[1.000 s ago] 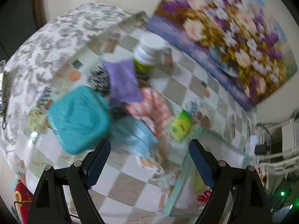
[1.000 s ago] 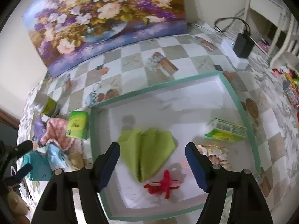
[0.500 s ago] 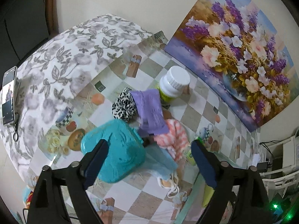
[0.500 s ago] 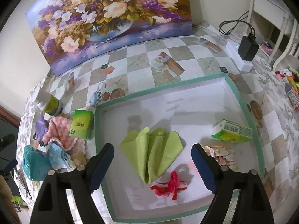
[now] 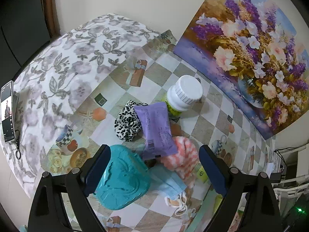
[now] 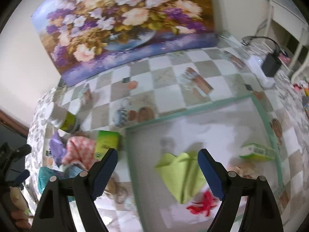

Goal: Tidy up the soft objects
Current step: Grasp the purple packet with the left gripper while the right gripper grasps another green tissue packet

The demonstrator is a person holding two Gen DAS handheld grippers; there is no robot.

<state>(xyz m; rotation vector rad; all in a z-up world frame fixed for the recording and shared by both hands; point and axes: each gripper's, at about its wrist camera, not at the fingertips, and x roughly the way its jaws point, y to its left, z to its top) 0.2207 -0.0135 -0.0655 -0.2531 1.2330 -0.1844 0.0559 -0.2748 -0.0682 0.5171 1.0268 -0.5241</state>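
My left gripper [image 5: 155,170] is open above a pile of soft things on the checked tablecloth. In the pile are a teal pouch [image 5: 121,181] by the left finger, a purple packet [image 5: 156,129], a leopard-print scrunchie [image 5: 126,121], a pink-and-white fluffy cloth [image 5: 181,156] and a blue face mask [image 5: 170,183]. My right gripper [image 6: 157,174] is open and empty over the left edge of a teal-rimmed white tray [image 6: 193,112]. In the tray lie a folded green cloth [image 6: 181,172], a red soft item [image 6: 202,205] and a green box [image 6: 256,151]. The right wrist view is blurred.
A white-capped bottle [image 5: 183,94] stands behind the pile. A small green box [image 6: 106,143] lies between pile and tray. A flower painting [image 5: 251,58] leans on the wall. A phone [image 5: 7,112] lies at the far left, and a power adapter [image 6: 270,63] at the back right.
The left gripper drew back, so the whole pile now shows between its fingers. The right gripper slid left toward the tray's left rim and its jaws widened a little.
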